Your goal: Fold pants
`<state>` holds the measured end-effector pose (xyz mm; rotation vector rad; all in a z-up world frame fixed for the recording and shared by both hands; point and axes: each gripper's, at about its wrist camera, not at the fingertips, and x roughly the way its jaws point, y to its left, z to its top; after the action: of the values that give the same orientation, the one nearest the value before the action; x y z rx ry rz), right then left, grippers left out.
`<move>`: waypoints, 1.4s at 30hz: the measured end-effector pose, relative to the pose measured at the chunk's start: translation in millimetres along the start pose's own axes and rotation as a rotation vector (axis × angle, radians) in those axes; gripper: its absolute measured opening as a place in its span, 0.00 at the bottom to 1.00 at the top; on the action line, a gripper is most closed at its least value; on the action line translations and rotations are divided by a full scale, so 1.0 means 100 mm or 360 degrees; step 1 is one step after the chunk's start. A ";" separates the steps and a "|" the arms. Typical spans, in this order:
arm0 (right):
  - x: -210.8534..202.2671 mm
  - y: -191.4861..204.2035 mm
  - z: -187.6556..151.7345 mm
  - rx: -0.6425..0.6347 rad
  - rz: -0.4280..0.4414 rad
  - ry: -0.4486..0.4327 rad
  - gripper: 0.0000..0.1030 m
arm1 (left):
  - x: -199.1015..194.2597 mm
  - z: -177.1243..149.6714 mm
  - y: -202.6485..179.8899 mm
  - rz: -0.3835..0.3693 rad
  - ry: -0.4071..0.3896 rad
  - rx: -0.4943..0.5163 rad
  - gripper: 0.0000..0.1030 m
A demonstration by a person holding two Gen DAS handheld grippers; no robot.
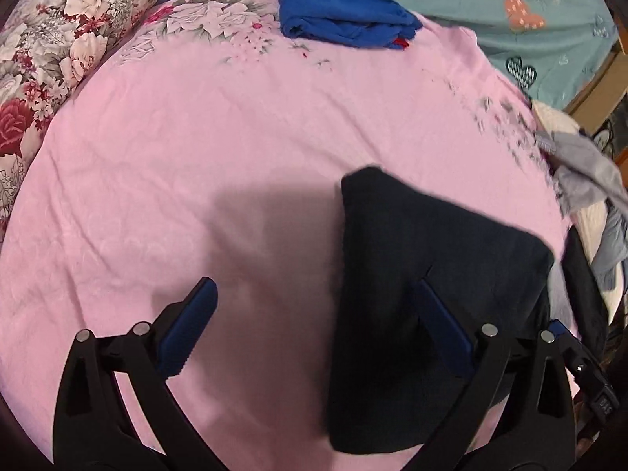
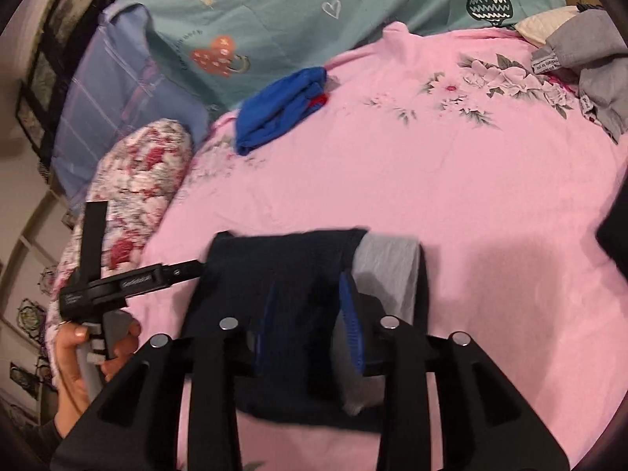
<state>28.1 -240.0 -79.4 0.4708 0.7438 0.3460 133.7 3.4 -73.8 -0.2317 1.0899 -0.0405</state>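
Dark navy pants (image 1: 424,274) lie folded into a compact bundle on the pink bedsheet (image 1: 235,137). My left gripper (image 1: 318,294) is open; its right finger lies over the bundle's edge and its left finger is over bare sheet. In the right wrist view the same pants (image 2: 282,271) show a grey inner lining (image 2: 388,271) at their right end. My right gripper (image 2: 310,306) hovers just above the bundle with its jaws partly apart and nothing clamped. The left gripper's body and the hand holding it (image 2: 98,337) show at the lower left.
A folded blue garment (image 1: 341,11) with a red tag lies at the far side of the sheet. A floral bolster (image 1: 51,62) runs along the left. Grey clothes (image 1: 581,180) are piled at the right. A teal quilt (image 2: 314,8) lies behind.
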 end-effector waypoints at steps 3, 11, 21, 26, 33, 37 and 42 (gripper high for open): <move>0.01 0.01 -0.25 0.0007 0.0039 0.0111 0.32 | 0.18 -0.12 -0.02 0.0152 0.0040 0.0055 0.98; -0.12 0.07 -0.32 -0.0030 -0.0031 0.0082 0.47 | -0.11 -0.34 -0.03 0.0106 -0.0026 0.0149 0.98; -0.04 0.16 -0.42 -0.0156 -0.0042 0.0171 0.65 | 0.00 -0.19 0.17 -0.0070 0.0131 -0.0011 0.98; -0.36 -0.04 -0.21 0.0003 0.0020 -0.0042 0.69 | -0.04 0.15 0.05 -0.0181 0.0081 -0.0090 0.98; 0.04 -0.07 0.23 0.0025 0.0082 -0.0079 0.43 | 0.44 0.55 -0.16 0.0130 0.0055 0.0004 0.98; 0.49 -0.25 0.29 0.0069 -0.0164 0.0072 0.24 | 0.51 0.53 -0.05 0.0047 0.0104 -0.0085 0.98; 0.42 -0.28 0.23 0.0011 -0.0112 0.0045 0.30 | 0.17 0.43 0.12 -0.0188 0.0125 -0.0208 0.98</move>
<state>77.2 -250.5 -103.0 0.4460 0.7870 0.2851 178.5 20.0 -72.0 -0.4146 1.1577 -0.0848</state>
